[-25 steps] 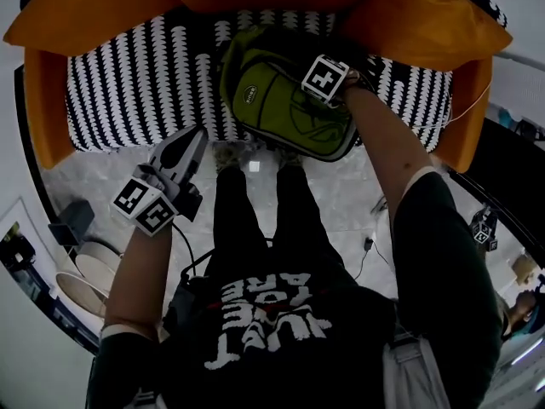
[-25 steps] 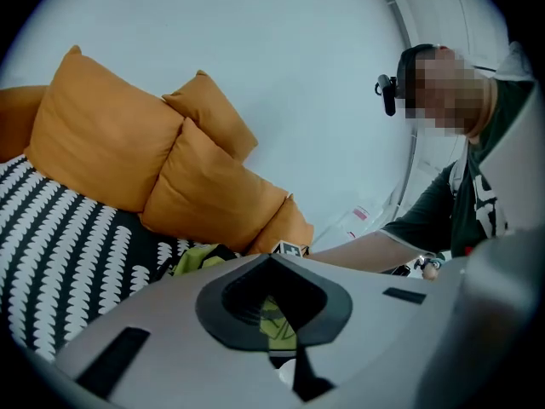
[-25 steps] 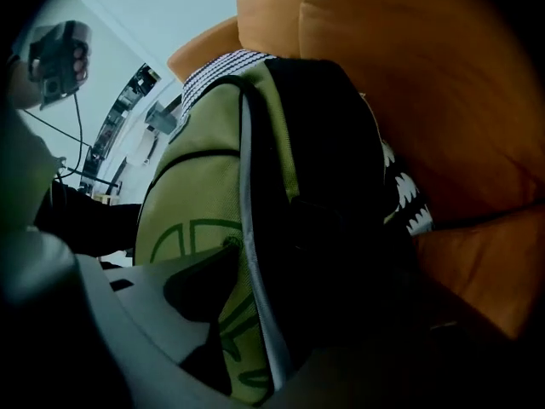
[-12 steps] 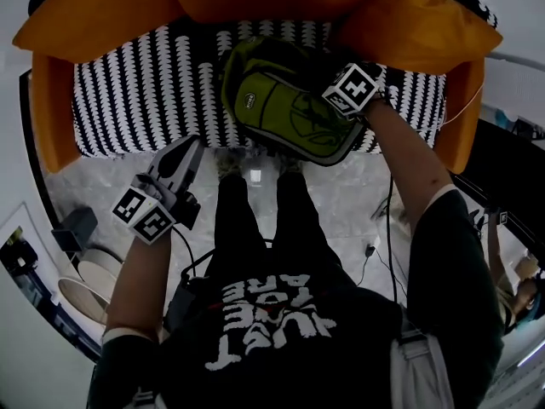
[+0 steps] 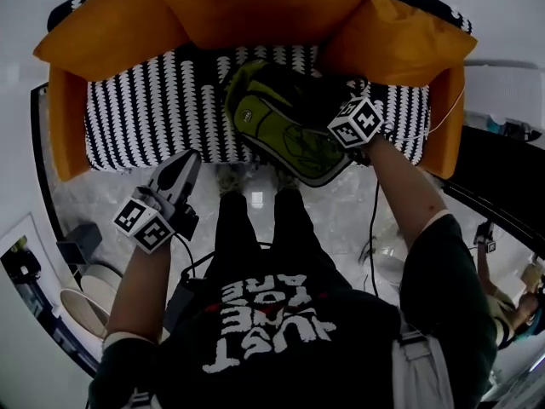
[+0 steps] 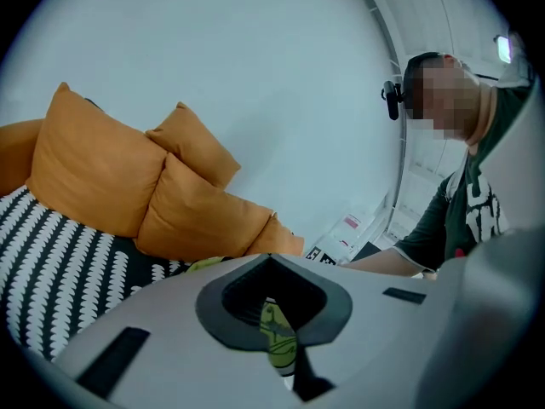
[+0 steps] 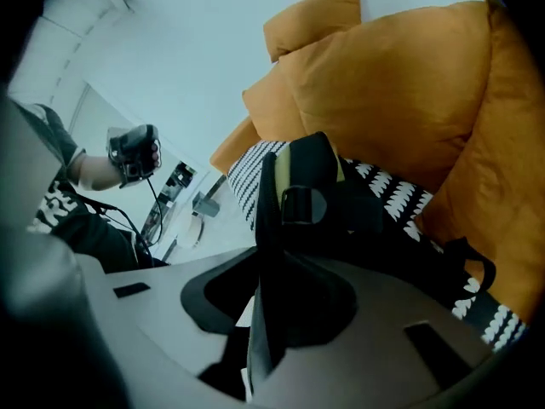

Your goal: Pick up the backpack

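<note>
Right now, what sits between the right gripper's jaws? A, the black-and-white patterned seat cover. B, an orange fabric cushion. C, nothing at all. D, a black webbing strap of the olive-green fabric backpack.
D: the right gripper view shows the right gripper with its jaws closing on the black webbing strap of the olive-green fabric backpack, the strap running straight down between them.

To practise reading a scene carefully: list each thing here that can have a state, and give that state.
backpack: gripped by its black strap, at the sofa seat's front edge
right gripper: jaws closing on that strap
left gripper: jaws together, empty
cushions: propped against the sofa back
</note>
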Demonstrator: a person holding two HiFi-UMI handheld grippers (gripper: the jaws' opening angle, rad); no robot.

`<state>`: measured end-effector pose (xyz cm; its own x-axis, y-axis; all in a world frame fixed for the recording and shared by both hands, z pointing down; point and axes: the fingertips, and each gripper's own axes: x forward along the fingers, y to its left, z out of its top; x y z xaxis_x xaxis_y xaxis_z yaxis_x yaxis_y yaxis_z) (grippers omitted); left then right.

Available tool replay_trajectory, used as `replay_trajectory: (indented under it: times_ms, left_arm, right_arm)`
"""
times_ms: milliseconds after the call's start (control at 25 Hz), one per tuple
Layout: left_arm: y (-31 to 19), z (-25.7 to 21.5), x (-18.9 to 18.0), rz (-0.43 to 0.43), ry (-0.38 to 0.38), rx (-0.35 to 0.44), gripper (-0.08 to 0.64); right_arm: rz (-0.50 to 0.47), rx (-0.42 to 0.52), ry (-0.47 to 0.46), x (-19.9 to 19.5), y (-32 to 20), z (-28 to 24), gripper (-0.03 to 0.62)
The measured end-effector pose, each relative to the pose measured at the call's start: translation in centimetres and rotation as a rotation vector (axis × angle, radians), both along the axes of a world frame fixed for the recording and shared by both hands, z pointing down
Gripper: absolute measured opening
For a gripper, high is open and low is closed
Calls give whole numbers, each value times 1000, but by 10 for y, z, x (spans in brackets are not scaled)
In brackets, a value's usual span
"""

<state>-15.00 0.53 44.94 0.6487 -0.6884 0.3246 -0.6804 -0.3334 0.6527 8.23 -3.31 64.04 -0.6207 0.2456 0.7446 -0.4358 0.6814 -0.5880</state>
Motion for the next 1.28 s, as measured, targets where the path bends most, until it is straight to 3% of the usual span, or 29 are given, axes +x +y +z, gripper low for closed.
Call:
replay_trajectory:
  times_ms: [200,400,640,960,1120,1280]
  left_arm:
    - [-3,-26,1,0,-4,33,3]
    - [-7,-64,-6,-17,-4,77,3]
    - [-27,-122,-18,-42,-2,178,3]
    - [-60,-210,-20,-38,-5,352,3]
    - [-65,-240,-26,-49,20,411,3]
    - [-80,-284,-30,-55,23,475,3]
  right_arm:
    - [152,-43,-112,-2,-2,-48,97]
    - [379,-93,-261,-7,-13,-110,89]
    - [586,-78,-461,-10,-53,-211,84]
    - [672,46,-710,-15,-89,-357,78]
    - [807,72,-855,-5,-100,-414,78]
    - [853,168,-947,6,-125,-486,78]
